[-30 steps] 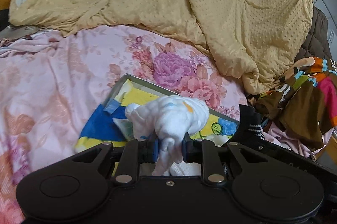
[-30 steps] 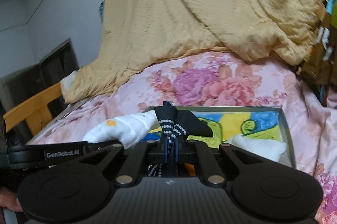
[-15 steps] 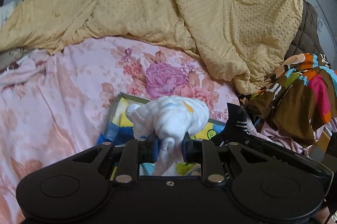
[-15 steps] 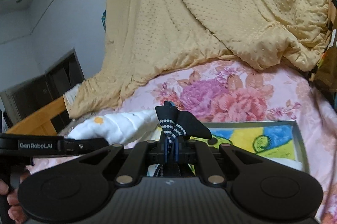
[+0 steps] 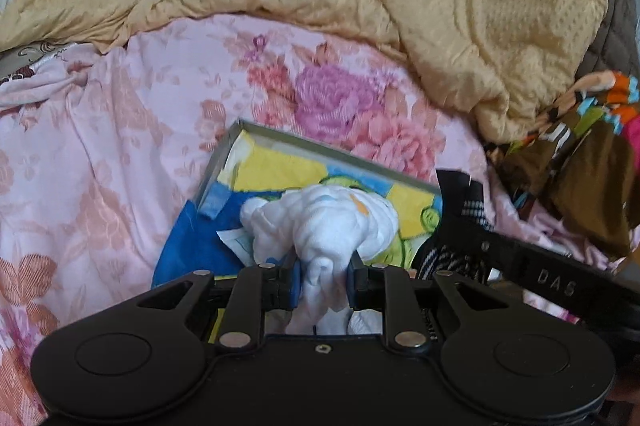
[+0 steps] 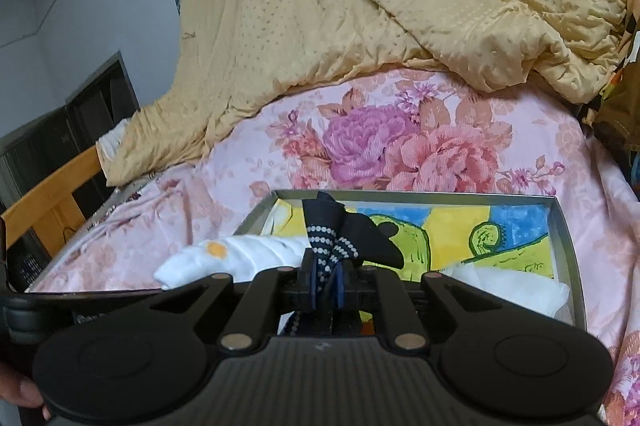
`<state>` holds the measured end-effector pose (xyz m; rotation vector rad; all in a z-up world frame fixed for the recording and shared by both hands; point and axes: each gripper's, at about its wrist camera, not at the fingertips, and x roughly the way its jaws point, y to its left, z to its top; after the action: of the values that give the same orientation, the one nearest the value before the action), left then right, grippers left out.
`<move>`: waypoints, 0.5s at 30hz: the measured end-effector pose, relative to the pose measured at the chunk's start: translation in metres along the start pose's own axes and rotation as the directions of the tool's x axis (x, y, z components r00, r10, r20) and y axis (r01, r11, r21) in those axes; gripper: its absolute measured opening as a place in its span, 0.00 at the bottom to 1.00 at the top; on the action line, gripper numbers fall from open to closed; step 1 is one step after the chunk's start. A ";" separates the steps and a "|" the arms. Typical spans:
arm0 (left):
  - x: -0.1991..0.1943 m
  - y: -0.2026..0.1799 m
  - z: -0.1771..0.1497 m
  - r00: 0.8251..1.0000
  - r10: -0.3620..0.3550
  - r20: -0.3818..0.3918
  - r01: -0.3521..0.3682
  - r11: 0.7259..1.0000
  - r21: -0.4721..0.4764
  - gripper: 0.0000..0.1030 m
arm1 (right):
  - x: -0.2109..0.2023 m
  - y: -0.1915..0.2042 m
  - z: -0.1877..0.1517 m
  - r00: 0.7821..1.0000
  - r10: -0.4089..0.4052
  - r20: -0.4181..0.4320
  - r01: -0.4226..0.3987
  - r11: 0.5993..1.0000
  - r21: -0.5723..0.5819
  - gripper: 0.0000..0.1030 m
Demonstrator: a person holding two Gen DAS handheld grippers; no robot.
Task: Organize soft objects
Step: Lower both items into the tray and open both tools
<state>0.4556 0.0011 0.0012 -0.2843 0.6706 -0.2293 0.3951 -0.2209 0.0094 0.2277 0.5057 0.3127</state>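
Left wrist view: the left claw (image 5: pixel 322 280) pinches a bunched white cloth (image 5: pixel 324 222) above a grey tray (image 5: pixel 224 156) lined with a yellow, blue and green picture, resting on the pink floral bed sheet (image 5: pixel 120 114). The right claw (image 6: pixel 326 276) is pressed onto a dark dotted sock (image 6: pixel 336 238) over the same tray, near a yellow blanket (image 6: pixel 360 6).

Two close wrist views, both facing tray (image 5: pixel 224 156)
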 end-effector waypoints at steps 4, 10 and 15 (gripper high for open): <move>0.006 0.002 -0.005 1.000 0.015 -0.016 -0.015 1.000 -0.021 0.23 | 0.004 0.003 -0.003 1.000 -0.016 -0.018 0.016 1.000 -0.015 0.13; 0.010 0.007 -0.008 0.999 0.037 -0.022 -0.038 0.999 -0.035 0.25 | 0.008 0.004 -0.007 0.999 -0.034 -0.031 0.033 0.999 -0.023 0.17; 0.011 0.010 -0.008 0.999 0.042 -0.028 -0.043 0.997 -0.059 0.26 | 0.009 0.002 -0.008 0.998 -0.054 -0.035 0.054 0.998 -0.018 0.32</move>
<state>0.4603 0.0057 -0.0149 -0.3243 0.7098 -0.1726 0.3982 -0.2144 -0.0011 0.1915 0.5432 0.2690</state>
